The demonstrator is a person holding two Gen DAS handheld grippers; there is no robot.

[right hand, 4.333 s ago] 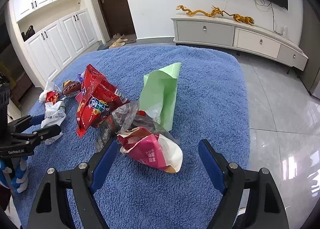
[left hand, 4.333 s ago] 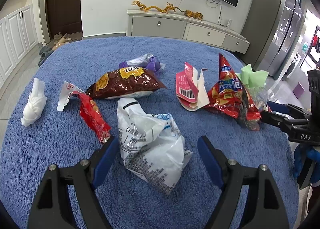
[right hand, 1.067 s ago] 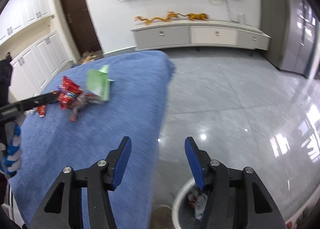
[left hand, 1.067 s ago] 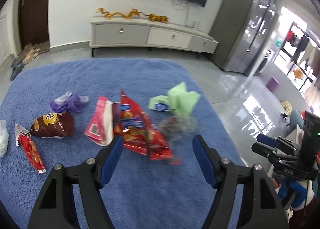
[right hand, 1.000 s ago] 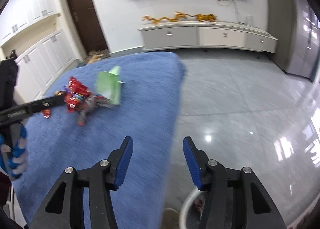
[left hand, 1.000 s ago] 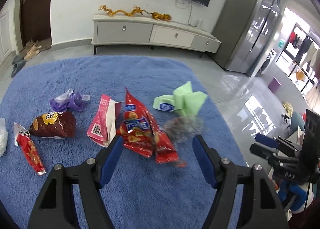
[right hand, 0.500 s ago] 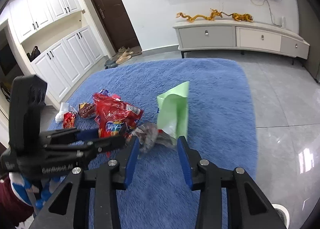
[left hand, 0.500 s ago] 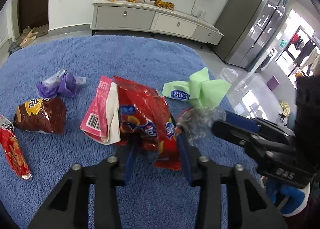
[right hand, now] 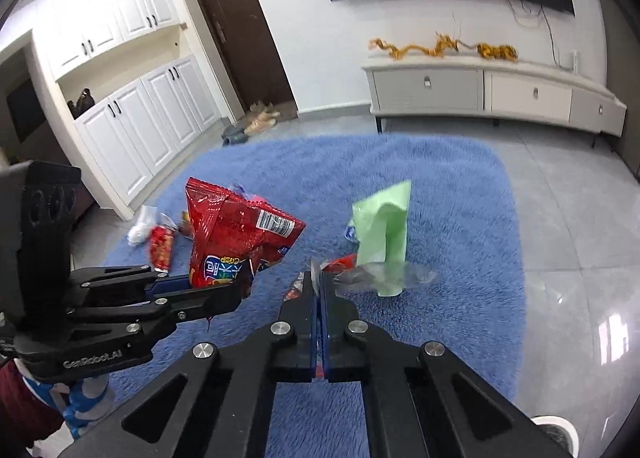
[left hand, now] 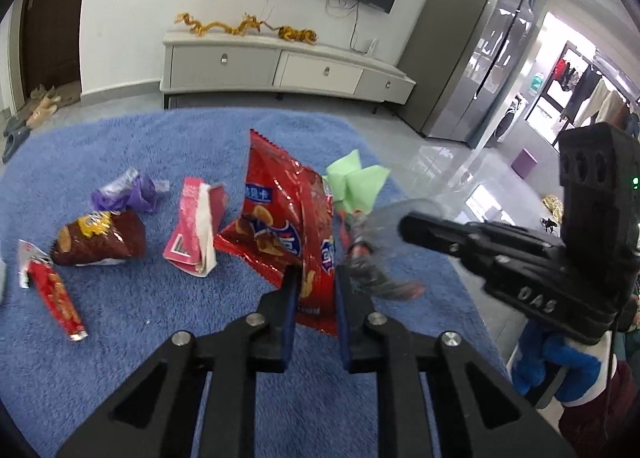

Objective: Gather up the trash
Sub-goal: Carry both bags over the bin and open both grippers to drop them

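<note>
Pink wrapper (left hand: 196, 232) lies just beside gripped red bag (left hand: 288, 218).

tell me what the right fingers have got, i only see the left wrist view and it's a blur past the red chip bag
observer: the right gripper is shut on the edge of a clear plastic wrapper, which lies against the foot of the green packet.
operator: any bin in sight
observer: yes, a white bin rim shows in the bottom right corner of the right wrist view.
operator: what's on the far side of my bag
observer: a barcode near the top of the red chip bag, which the left gripper is shut on.
</note>
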